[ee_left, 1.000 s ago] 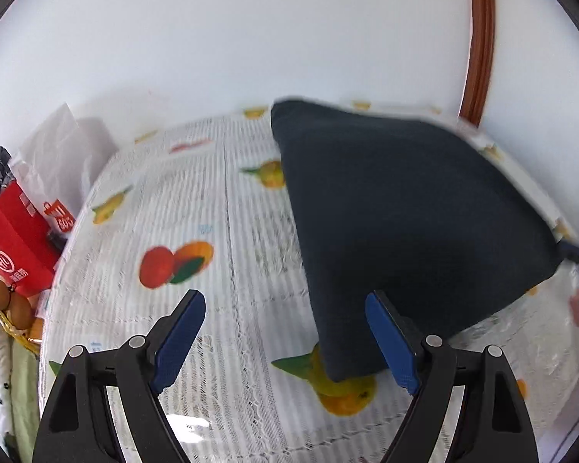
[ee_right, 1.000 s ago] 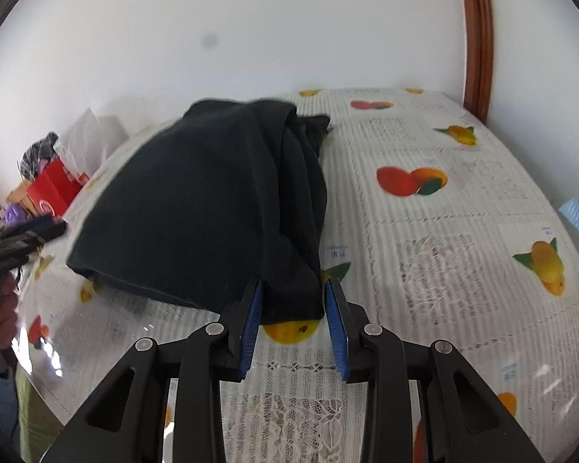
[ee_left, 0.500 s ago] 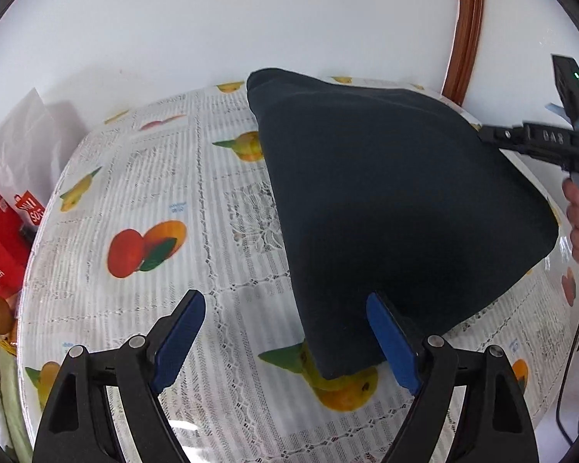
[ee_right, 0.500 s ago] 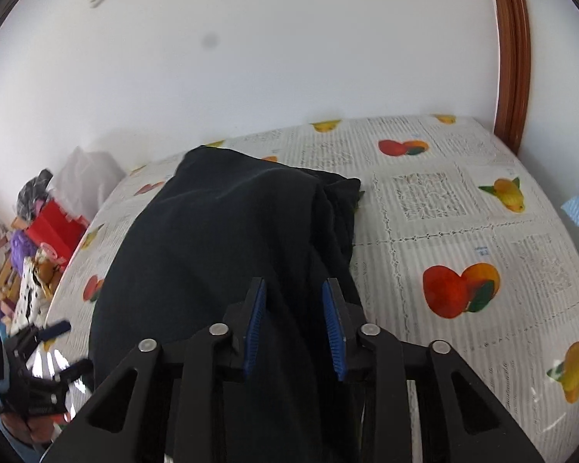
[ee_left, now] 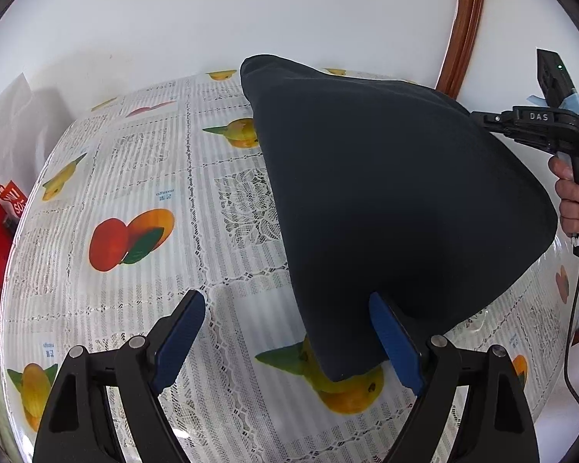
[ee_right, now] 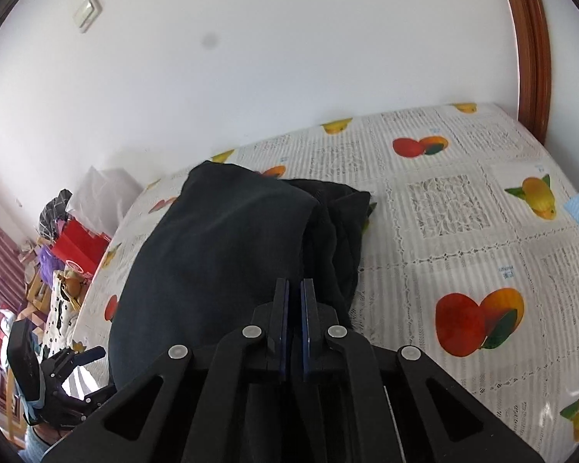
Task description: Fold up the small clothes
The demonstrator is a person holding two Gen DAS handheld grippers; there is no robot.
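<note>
our left gripper (ee_left: 287,341): fingers spread, opening, corner of dark navy folded cloth garment (ee_left: 386,208) between, ungripped | our right gripper (ee_right: 294,301): clenched over garment; grasp unclear

I think this is a room in a home. I see a table with a plastic fruit tablecloth (ee_left: 143,208). At ten o'clock in my right view is a light switch (ee_right: 87,11) on the white wall. At nine o'clock sit red bags (ee_right: 82,245) and piled-up things. A brown wooden door frame (ee_right: 530,46) stands at two o'clock.
</note>
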